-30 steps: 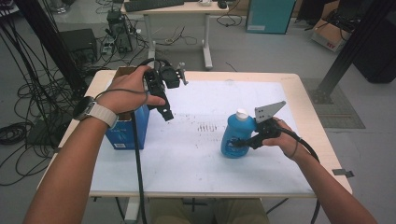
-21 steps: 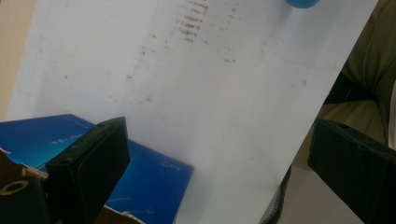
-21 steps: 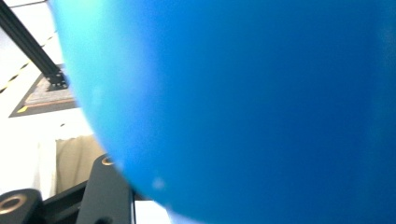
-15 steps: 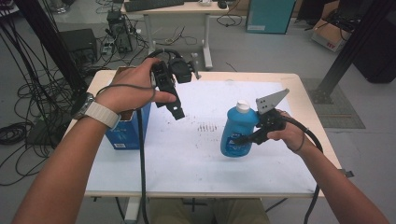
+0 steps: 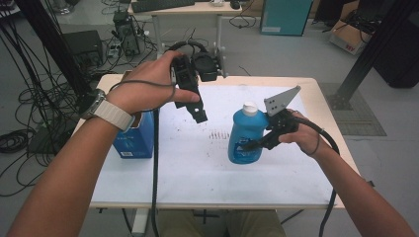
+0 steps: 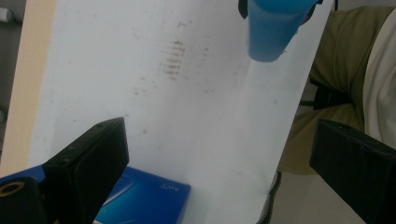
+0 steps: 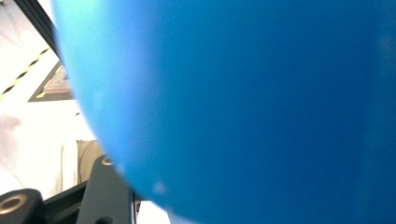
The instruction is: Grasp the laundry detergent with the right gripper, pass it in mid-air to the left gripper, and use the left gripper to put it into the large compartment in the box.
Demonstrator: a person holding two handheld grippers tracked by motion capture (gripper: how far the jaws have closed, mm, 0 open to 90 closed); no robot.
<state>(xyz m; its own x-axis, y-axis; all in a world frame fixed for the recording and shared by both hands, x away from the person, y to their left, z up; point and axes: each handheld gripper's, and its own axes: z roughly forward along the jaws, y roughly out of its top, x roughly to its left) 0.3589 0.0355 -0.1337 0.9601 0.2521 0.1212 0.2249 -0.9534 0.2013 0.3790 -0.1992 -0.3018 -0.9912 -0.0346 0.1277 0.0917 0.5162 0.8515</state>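
Gripping the blue bottle [image 5: 245, 138] in my right gripper [image 5: 254, 144], lifted just above the table [image 5: 197, 173], I hold my left gripper [image 5: 195, 111] wide open and empty; setting it down remains.

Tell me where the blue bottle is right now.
In the high view the blue bottle is right of centre over the white table, clamped by the right gripper, with the blue box far off at the left edge.
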